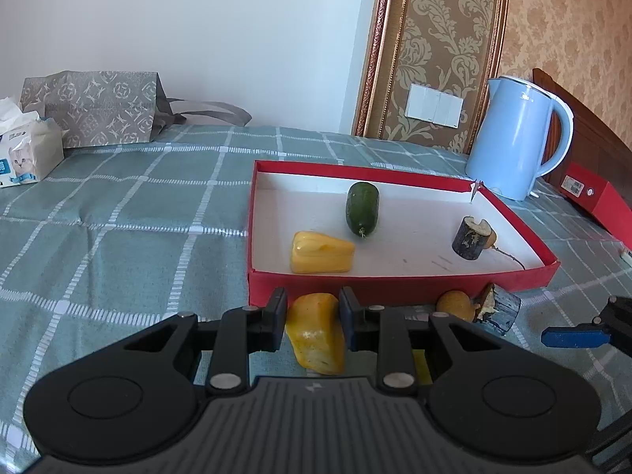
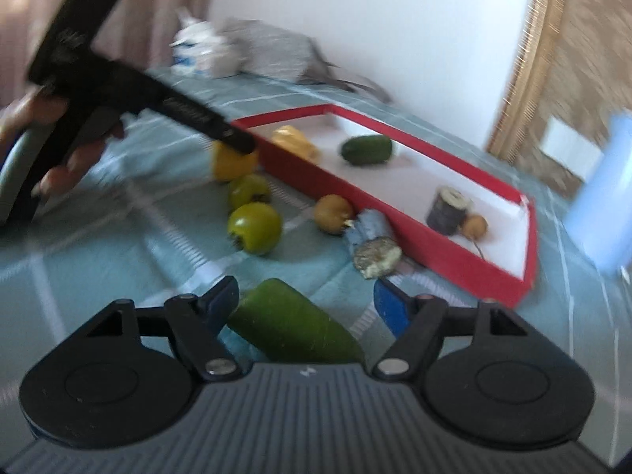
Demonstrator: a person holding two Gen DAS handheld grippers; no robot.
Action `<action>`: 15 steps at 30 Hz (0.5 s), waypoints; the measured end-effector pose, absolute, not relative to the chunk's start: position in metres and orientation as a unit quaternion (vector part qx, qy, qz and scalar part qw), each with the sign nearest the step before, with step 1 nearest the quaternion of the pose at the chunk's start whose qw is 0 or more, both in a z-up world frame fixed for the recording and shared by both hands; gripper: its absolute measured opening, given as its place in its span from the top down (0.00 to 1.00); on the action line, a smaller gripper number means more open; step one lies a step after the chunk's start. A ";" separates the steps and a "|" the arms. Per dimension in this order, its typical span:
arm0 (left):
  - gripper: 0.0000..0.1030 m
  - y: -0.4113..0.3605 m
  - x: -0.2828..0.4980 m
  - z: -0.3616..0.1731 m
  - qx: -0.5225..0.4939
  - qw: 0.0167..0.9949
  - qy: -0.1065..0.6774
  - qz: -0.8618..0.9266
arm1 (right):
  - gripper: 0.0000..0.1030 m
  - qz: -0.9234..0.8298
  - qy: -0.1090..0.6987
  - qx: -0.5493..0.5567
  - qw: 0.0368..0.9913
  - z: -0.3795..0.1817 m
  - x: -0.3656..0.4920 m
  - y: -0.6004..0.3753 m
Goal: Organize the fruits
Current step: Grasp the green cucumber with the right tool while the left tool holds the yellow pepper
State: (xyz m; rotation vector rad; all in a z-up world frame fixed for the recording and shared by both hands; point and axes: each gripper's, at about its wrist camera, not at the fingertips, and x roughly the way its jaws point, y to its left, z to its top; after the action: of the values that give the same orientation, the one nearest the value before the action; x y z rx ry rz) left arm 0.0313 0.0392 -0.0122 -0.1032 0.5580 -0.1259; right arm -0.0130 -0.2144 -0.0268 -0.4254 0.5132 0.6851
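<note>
My left gripper is shut on a yellow fruit piece on the cloth, just in front of the red tray. The tray holds another yellow piece, a cucumber, a dark stub and a small brown fruit. In the blurred right wrist view my right gripper stands open around a green cucumber; the right pad is clear of it. Two green round fruits, a brown fruit and a blue-grey stub lie outside the tray.
A blue kettle stands behind the tray's far right corner, and a red box lies beside it. A tissue pack and a patterned bag sit at the back left. A hand holds the left gripper's handle.
</note>
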 end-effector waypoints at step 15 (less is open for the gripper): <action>0.74 0.038 0.032 -0.014 -0.048 0.958 0.276 -0.057 | 0.45 0.449 0.254 -0.254 0.818 -0.017 -0.004 -0.232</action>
State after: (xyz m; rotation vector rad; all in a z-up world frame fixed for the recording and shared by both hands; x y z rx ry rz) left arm 0.0320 0.0378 -0.0135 -0.0964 0.5598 -0.1164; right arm -0.0036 -0.2317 -0.0169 -0.5405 0.5415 0.9570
